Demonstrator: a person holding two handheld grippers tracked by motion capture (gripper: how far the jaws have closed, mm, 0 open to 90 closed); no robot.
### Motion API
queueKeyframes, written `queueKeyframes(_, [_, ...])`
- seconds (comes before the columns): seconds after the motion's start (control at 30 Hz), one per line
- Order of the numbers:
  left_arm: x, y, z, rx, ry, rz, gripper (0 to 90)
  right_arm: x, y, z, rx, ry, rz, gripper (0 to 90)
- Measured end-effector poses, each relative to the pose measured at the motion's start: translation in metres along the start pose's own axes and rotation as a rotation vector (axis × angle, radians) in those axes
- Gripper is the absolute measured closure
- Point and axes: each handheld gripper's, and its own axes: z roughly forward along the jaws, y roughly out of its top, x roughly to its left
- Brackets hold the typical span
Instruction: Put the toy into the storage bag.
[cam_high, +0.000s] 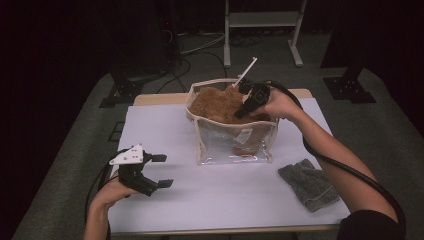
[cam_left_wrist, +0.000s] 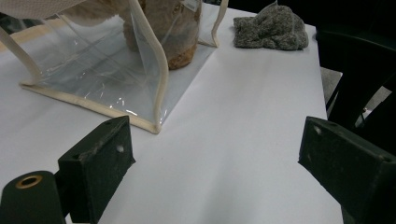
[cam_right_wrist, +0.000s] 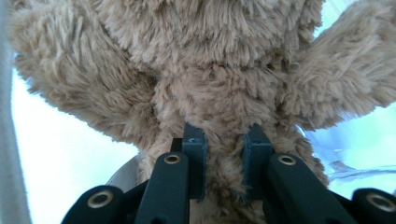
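Note:
A brown plush toy (cam_high: 216, 102) sits partly inside a clear plastic bag with cream trim (cam_high: 235, 142) at the middle of the white table. My right gripper (cam_high: 243, 102) reaches down into the bag's mouth from the right and is shut on the plush toy (cam_right_wrist: 219, 79), pinching a fold of fur between its pads. My left gripper (cam_high: 160, 171) rests low at the table's front left, open with nothing between its fingers (cam_left_wrist: 100, 158). It points toward the bag's near corner (cam_left_wrist: 156, 123), a short way off.
A grey knitted cloth (cam_high: 307, 182) lies at the front right of the table, seen too in the left gripper view (cam_left_wrist: 271, 28). A white stick (cam_high: 246, 71) pokes up behind the bag. The white table sheet (cam_high: 220, 200) ends near my forearms.

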Motion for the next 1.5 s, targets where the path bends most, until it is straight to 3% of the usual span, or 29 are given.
queueKeyframes(0.5, [-0.001,0.0,0.0,0.005,0.002,0.001,8.9,0.004,0.001,0.014,0.092,-0.026,-0.035,75.8])
queueKeyframes(0.67, [-0.002,0.0,0.001,0.003,0.002,-0.001,9.0,0.004,0.002,0.015,0.094,-0.028,-0.034,74.8])
queueKeyframes(1.0, [-0.002,0.002,0.004,0.009,-0.001,0.004,8.9,0.004,0.0,-0.001,-0.002,-0.057,-0.041,49.0])
queueKeyframes(1.23, [-0.004,0.003,0.003,0.008,0.002,0.007,8.9,0.003,-0.005,-0.025,-0.12,-0.042,-0.021,46.2])
queueKeyframes(1.5, [-0.006,0.002,0.004,0.017,0.004,0.011,8.9,0.004,-0.02,-0.054,-0.197,-0.045,-0.021,44.9])
